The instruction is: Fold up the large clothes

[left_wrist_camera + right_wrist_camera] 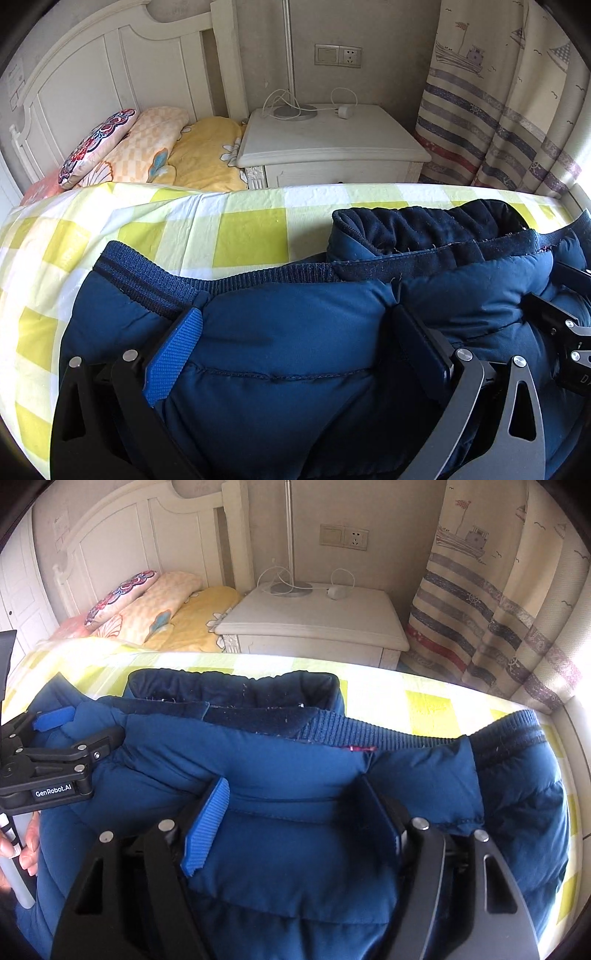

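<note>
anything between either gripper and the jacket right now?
Nothing visible. The blue puffer jacket bulges directly between the fingers of the left gripper, and likewise between those of the right gripper. Both sets of jaws stand wide around the padded fabric. The checked bedsheet beyond holds nothing else.

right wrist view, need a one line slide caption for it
Open right gripper straddling a puffy navy quilted jacket on a yellow-checked bedsheet, left gripper beside it.
</note>
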`<act>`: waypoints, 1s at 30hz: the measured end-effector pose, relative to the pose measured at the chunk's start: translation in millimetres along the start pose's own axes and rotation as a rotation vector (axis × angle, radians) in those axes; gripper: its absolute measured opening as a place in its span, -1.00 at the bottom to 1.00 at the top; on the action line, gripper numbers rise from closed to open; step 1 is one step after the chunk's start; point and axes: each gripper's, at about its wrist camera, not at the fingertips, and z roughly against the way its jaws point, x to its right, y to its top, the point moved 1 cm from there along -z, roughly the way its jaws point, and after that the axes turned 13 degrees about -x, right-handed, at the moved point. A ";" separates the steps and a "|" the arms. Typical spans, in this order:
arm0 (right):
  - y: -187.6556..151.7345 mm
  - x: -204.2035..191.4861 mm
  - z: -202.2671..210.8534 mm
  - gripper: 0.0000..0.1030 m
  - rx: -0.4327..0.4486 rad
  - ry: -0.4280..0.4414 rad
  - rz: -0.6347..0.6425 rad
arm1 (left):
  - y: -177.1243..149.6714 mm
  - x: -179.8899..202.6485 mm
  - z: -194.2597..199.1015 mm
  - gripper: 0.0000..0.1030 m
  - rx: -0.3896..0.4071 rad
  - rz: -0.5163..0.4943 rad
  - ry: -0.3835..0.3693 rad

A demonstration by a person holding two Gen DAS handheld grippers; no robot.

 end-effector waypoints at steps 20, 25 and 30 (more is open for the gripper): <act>-27.9 110.7 0.5 0.61 -0.015 0.026 -0.265 | -6.0 23.5 53.2 0.91 0.205 -0.089 0.136; -30.2 109.9 3.6 0.61 -0.006 0.033 -0.270 | 16.2 3.9 8.2 0.91 -0.058 -0.101 0.049; -29.9 111.8 3.0 0.61 -0.006 0.044 -0.274 | 22.9 -68.5 15.7 0.91 -0.012 0.114 -0.140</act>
